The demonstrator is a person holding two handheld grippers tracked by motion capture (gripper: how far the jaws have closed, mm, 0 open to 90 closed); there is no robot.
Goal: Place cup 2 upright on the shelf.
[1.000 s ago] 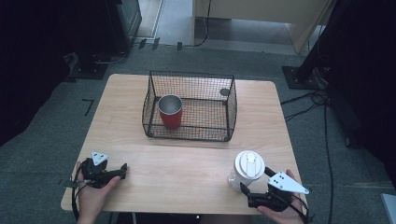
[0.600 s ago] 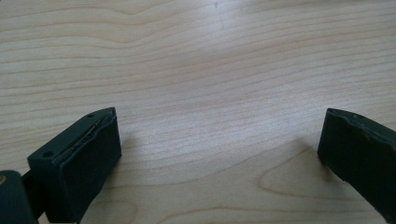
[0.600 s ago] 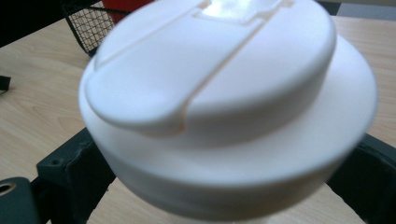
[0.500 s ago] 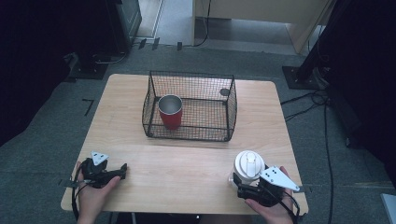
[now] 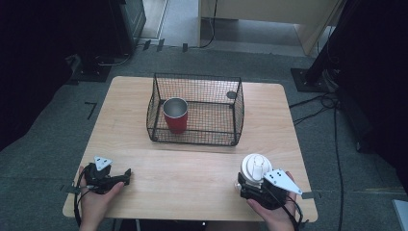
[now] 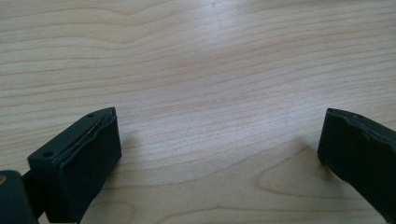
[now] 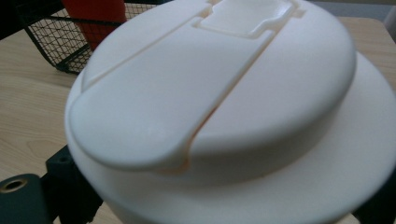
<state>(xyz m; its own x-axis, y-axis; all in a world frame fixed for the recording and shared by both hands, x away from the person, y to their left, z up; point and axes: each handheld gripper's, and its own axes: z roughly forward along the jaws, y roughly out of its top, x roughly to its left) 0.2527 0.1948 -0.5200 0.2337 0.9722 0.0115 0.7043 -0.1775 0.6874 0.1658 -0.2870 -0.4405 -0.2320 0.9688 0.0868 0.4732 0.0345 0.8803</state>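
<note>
We're looking at a lab or test room here, not a home: a lone light-wood table [image 5: 144, 125] stands on grey carpet tiles [image 5: 43, 154], with cables [image 5: 332, 103] trailing loose across the floor. Dark equipment stands [image 5: 317, 72] and black curtain-like surrounds close in on both sides, and a pale cabinet [image 5: 269, 21] sits at the back.

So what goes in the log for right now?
left gripper: open, empty | right gripper: around white cup | red cup: in basket
</note>
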